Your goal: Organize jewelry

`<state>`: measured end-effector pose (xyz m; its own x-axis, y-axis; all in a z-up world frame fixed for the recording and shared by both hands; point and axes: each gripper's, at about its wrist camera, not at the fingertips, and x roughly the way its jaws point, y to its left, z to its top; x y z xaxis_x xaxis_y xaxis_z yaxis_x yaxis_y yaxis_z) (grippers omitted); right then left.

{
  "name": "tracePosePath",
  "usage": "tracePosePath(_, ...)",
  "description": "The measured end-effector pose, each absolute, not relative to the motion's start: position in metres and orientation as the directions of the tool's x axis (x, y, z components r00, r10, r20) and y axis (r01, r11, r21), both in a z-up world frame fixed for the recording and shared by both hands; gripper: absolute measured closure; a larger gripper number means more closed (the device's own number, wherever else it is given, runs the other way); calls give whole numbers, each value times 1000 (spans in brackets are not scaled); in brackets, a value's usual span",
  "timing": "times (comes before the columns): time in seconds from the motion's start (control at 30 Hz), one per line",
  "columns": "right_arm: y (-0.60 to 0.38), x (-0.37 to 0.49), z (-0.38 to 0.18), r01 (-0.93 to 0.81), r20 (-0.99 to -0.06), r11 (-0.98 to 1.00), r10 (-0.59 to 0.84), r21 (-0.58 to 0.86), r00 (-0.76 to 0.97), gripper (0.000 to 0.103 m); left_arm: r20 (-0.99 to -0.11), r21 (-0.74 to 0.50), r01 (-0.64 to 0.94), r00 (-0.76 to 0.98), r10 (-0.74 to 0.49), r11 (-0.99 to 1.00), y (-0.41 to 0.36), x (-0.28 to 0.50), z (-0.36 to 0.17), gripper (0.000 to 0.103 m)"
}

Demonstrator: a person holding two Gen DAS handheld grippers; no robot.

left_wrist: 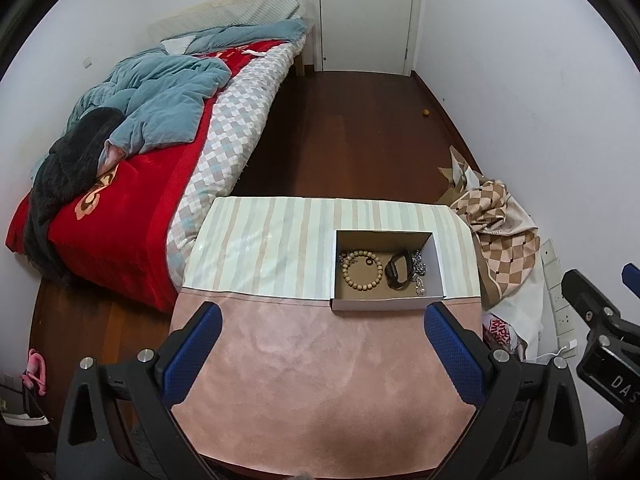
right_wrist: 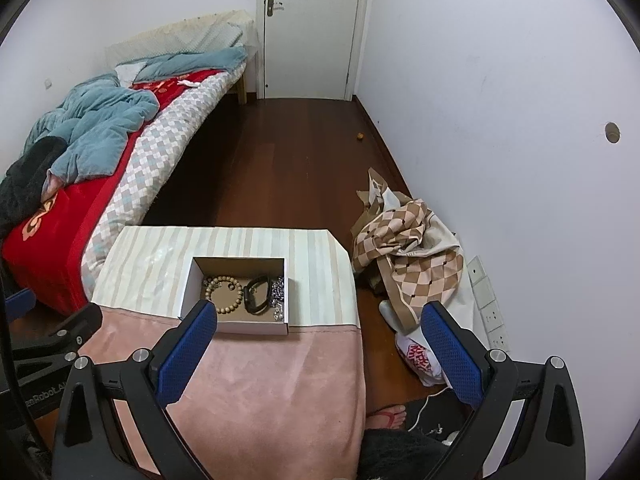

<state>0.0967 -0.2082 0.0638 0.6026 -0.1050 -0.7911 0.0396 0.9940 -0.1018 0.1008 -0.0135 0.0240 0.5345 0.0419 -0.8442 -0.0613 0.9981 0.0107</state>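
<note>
Reading "DAS" on the right gripper was possible; its jaws stood wide, empty, as did the left gripper. Far-right on the table, the open box held a beaded bracelet, black band and silver chain.

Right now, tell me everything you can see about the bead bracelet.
The bead bracelet is a closed loop of round tan beads, wood by the look of it. It lies flat on the floor of the open cardboard box, in its left part, beside the black band. Neither gripper touches it.
</note>
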Motion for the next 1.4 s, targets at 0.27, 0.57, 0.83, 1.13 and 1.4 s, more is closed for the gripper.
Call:
tracePosePath(0.27,-206,98,63,31,-799,994,-106,-109,591,0,-843,13,-63,536,44,998,-14,102,25,0)
tracePosePath(0.57,-204,97,66,30,-797,993,-107,-111,594,0,-839,15,-76,542,54,997,-17,104,30,0)
tracePosePath(0.83,-204,96,68,24,-798,994,-102,-110,594,0,-836,17,-90,545,64,996,-13,101,31,0)
tracePosePath(1.13,-204,94,70,21,-798,994,-100,-109,594,0,-834,20,-90,547,66,996,-11,101,32,0)
tracePosePath(1.4,-203,92,69,17,-802,994,-100,-112,589,0,-834,15,-88,549,61,996,-11,99,33,0)
